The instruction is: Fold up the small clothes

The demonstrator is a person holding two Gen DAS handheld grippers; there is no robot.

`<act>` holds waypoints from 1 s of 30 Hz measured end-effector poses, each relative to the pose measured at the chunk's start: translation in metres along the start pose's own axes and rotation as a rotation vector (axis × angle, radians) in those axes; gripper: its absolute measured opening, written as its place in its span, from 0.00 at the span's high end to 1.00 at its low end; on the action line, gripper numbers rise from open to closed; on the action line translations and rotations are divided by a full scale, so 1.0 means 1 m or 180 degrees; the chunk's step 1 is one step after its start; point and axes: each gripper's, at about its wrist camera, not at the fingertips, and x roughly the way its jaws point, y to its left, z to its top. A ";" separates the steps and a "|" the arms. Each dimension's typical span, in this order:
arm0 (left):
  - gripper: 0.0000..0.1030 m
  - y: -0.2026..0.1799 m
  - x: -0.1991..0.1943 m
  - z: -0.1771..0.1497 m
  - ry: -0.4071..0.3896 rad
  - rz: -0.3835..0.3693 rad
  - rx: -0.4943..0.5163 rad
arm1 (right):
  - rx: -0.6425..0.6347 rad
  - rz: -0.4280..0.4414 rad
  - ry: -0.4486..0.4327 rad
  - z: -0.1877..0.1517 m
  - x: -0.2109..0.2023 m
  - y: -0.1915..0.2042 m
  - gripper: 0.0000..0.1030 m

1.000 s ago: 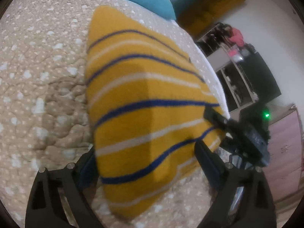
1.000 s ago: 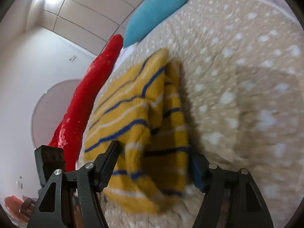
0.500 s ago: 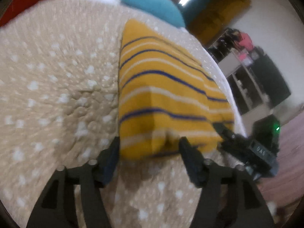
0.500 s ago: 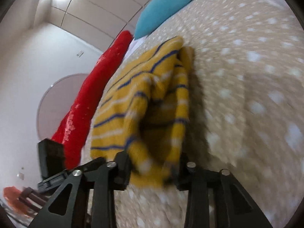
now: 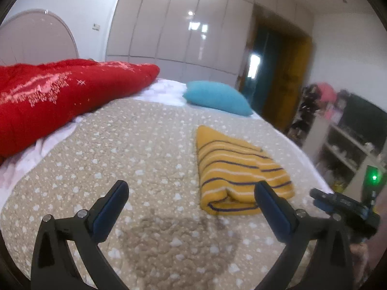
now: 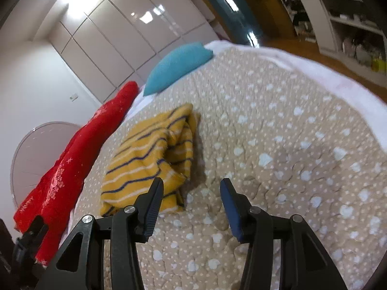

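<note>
1. Two grippers, both empty: the left gripper (image 5: 191,195) has its fingers spread wide over bare bedspread (image 5: 135,149), and the right gripper (image 6: 191,188) is likewise spread, holding nothing. Neither touches the garment.

2. Just beyond the fingertips lies the folded yellow striped sweater (image 5: 232,169), resting on the spotted beige quilt. From the left gripper it sits ahead and to the right, its rolled near end beside the right-hand finger. From the right gripper the same sweater (image 6: 154,154) lies ahead and to the left, its near corner just past the left-hand finger.

3. The bundle's long axis runs away from both cameras, toward the head of the bed, so its short folded end faces the grippers. The right gripper looks somewhat nearer, though the fisheye makes this hard to judge.

4. On the right side the layers look loose and rumpled, so the fold seems largely done, perhaps needing tidying.

5. Farther off: a teal pillow (image 5: 217,97), and a red quilt (image 5: 60,94) along the far left edge.
</note>
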 end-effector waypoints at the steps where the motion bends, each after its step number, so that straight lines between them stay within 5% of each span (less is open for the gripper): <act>1: 0.00 0.003 -0.005 -0.001 -0.0031 0.0063 0.0003 | -0.0023 -0.0019 -0.0038 0.001 0.000 0.007 0.48; 7: 0.00 0.010 -0.021 -0.010 -0.0267 0.0464 0.0149 | -0.0290 -0.0042 -0.0107 0.010 0.009 0.043 0.48; 13: 0.00 0.014 -0.013 -0.020 -0.0086 0.0431 0.0133 | -0.0764 -0.0018 -0.0024 0.029 0.058 0.095 0.58; 20: 0.00 0.007 -0.025 -0.022 -0.0302 0.0522 0.0289 | -0.0306 0.0125 0.0706 0.025 0.143 0.073 0.58; 30: 0.00 -0.003 -0.062 -0.016 -0.0832 0.0706 0.0171 | -0.0415 0.0153 0.0455 -0.026 0.067 0.056 0.48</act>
